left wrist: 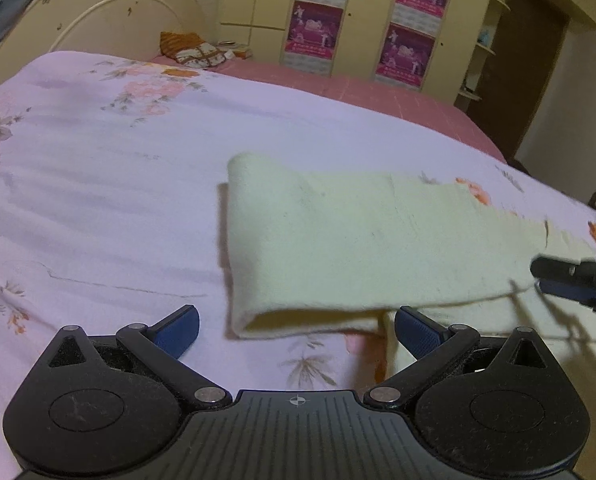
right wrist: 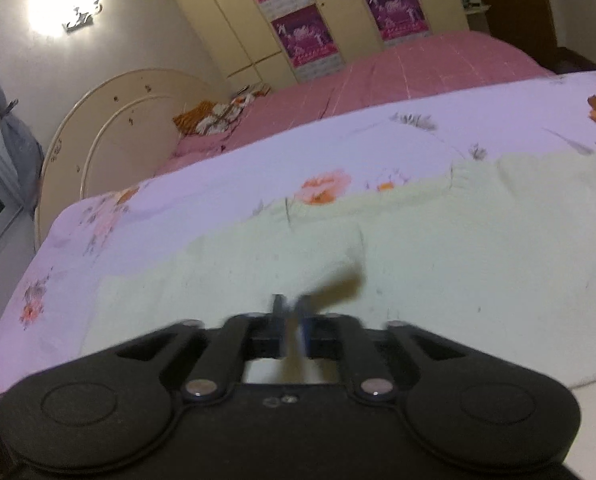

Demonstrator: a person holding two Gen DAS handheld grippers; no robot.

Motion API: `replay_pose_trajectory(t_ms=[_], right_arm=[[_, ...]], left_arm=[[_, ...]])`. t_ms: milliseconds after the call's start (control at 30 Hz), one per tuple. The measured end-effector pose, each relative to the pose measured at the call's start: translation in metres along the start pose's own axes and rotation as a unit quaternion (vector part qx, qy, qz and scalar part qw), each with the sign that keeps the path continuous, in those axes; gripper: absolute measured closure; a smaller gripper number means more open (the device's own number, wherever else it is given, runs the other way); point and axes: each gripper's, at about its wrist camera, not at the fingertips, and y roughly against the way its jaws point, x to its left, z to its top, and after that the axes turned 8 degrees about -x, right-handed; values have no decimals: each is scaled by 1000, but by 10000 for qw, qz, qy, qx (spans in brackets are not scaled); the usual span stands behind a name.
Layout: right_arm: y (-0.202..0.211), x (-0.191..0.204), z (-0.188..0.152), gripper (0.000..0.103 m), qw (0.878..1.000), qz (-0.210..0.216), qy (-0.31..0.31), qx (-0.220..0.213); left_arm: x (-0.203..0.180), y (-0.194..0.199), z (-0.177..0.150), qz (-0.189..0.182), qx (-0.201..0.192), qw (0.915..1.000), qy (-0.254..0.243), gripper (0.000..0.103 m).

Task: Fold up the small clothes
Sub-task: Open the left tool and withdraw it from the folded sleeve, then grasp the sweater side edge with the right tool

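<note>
A pale cream garment (left wrist: 337,240) lies folded over on the floral bedsheet (left wrist: 98,184); its folded edge faces left and its near edge lifts a little. My left gripper (left wrist: 296,330) is open and empty just in front of that near edge. My right gripper (left wrist: 553,278) enters at the right edge, pinching the garment's near right edge. In the right wrist view the right gripper (right wrist: 292,316) is shut on a thin fold of the garment (right wrist: 417,260), which spreads out ahead of it.
A pink bedspread (left wrist: 337,84) covers the far side of the bed. An orange patterned cloth pile (left wrist: 198,50) lies by the cream headboard (left wrist: 110,20). Wardrobes with purple posters (left wrist: 313,28) stand behind; a dark door (left wrist: 529,76) is at right.
</note>
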Motion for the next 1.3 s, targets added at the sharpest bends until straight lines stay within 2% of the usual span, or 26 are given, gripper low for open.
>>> replay_pose_trajectory(t_ms=[67,200,333,400,467,633,733,833,933,1100,1300], right_arm=[[-1,5,-2,51,9999,39,117,-16],[-11,1,3,51,9999,-61,-56,-99],[-18,-12,10,71,9981,-371,-434,-223],[-10,-16,9,71,9970,-551,-432,-321],[-2,-18,3,63,9957,-786,-258,-424],[-13,-15,1,68,9981,-435,-314,-305],[-24,-11,7,78,9985,-286,-374,-296],[-33,-16,8,97,9981,-156,-584,-77],[-25,-16,11,99,9985,-158,-489,-163],[16,-24,28,99,9957,-396,-218,-811],[38,-46,30,100,9918,-845,-115,-951]], left_arm=[[-3,2,-3,-19,-45,9999,-109,0],[-5,5,-6,13,-135,9998,-144,0],[-4,6,-7,74,-166,9997,-174,0],[-3,9,-9,87,-190,9995,-237,0],[-3,9,-12,91,-200,9994,-260,0],[-7,5,-11,123,-266,9993,-231,0],[-9,4,-11,154,-298,9991,-245,0],[-10,4,-12,200,-358,9988,-252,0],[-9,4,-12,262,-430,9984,-271,0],[-6,3,-11,382,-507,9978,-211,0],[-7,1,-11,434,-533,9974,-225,0]])
